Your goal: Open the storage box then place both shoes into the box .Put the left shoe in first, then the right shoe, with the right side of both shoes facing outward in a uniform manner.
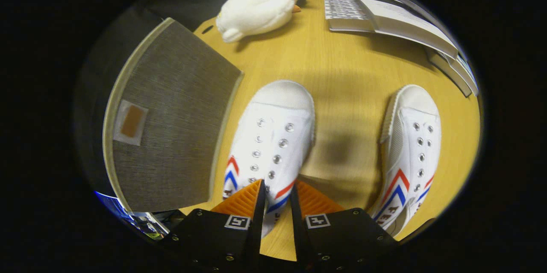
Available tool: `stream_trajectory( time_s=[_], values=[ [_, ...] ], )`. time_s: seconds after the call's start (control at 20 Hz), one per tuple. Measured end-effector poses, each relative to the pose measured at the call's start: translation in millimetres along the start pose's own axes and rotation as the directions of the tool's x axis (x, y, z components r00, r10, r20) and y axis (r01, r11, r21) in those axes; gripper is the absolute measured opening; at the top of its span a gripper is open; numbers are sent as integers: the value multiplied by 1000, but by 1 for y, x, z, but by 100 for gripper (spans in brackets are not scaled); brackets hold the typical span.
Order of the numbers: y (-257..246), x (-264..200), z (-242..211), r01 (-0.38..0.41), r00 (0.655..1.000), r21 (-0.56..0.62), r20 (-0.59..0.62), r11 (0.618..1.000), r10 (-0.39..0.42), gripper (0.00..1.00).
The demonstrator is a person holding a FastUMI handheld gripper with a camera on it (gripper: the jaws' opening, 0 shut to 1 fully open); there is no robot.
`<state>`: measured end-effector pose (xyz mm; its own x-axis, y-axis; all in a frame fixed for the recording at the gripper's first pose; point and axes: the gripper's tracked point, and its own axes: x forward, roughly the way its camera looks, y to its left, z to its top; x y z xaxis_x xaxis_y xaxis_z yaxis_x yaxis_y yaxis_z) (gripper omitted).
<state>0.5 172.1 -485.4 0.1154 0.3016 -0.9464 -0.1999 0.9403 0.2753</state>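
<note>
My gripper is shut on the rear side wall of a white canvas shoe with red and blue chevrons. The shoe's toe points away from the fingers, and it seems to hang above the wooden table, casting a shadow to its right. The second white shoe lies to the right of the fingers, tilted so that its ribbed sole edge shows. The storage box is to the left of the held shoe. It shows a grey fabric panel with a pale rim and a small tag. I cannot tell whether it is open.
A white plush penguin lies at the far side of the table, beyond the held shoe. A keyboard and stacked booklets occupy the far right. Bare tabletop lies between the two shoes.
</note>
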Motion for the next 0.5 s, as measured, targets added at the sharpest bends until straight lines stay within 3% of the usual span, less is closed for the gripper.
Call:
stream_trajectory(
  time_s=[0.05,0.1,0.15,0.5],
  values=[
    [0,-14,6,-4,1000,40,-4,999,4,15],
    [-2,-12,2,-16,1000,94,-18,995,17,15],
    [0,-12,1,-26,999,114,-30,993,30,5],
    [-5,-37,21,-56,998,82,-25,995,59,5]
  ],
)
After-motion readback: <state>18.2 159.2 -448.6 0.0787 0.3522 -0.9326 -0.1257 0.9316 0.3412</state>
